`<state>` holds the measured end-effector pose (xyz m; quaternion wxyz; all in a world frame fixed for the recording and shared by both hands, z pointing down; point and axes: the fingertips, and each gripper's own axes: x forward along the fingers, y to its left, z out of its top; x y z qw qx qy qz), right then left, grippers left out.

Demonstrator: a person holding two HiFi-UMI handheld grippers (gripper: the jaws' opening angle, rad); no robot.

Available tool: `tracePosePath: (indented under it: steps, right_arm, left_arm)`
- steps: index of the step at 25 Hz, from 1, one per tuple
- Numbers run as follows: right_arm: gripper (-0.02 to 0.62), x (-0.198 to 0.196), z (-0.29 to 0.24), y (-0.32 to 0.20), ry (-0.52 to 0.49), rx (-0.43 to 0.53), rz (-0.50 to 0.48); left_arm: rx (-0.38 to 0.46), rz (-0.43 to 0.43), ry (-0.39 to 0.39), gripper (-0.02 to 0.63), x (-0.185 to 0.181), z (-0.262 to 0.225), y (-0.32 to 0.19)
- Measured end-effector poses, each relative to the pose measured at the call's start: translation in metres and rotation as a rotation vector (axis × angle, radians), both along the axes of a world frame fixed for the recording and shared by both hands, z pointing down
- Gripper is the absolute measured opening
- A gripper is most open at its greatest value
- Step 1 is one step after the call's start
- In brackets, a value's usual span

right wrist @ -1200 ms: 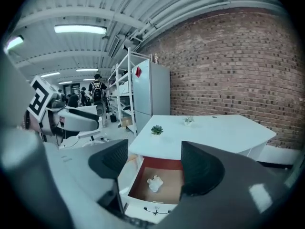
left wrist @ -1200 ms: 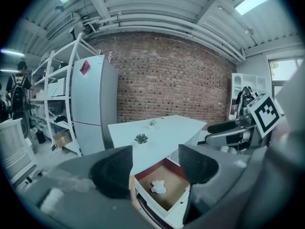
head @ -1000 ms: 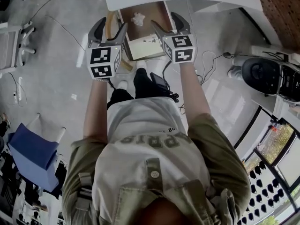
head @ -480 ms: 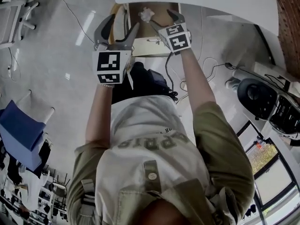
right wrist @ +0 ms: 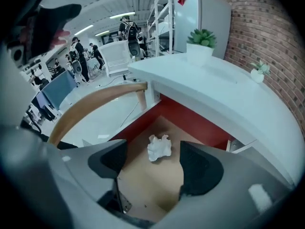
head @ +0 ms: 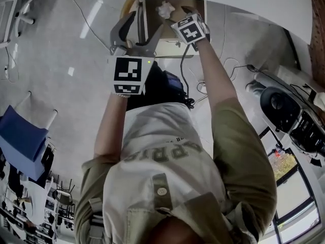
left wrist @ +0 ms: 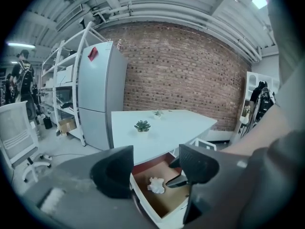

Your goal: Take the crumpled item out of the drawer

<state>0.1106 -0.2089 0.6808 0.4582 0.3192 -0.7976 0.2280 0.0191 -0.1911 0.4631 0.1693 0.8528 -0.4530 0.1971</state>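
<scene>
While our right gripper [right wrist: 155,163] hovers over the open drawer [right wrist: 190,120] with jaws wide, the crumpled paper [right wrist: 159,148] lies just ahead of their gap (untouched). A white table [right wrist: 224,89] overhangs beyond the jaws, and a wooden chair back [right wrist: 95,101] curves to their left. Our left gripper [left wrist: 156,168], jaws wide and empty, hangs farther back.

Right gripper [right wrist: 155,165] hangs over the open brown wooden drawer [right wrist: 153,187], jaws apart. The crumpled white paper ball [right wrist: 159,148] lies in the drawer just ahead of the tips, untouched. The flat white desk top [right wrist: 228,99] lies beyond, overhanging. Left gripper [left wrist: 155,170], jaws apart and empty, sits outside the drawer front, the ball well ahead.
</scene>
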Motion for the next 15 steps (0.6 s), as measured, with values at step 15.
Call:
tracePosePath:
  steps: [15]
  right_arm:
    - [0.368, -0.016, 0.113, -0.024, 0.218, -0.173, -0.234]
  left_arm:
    - [-0.040, -0.036, -0.020, 0.314, -0.019, 0.041, -0.030]
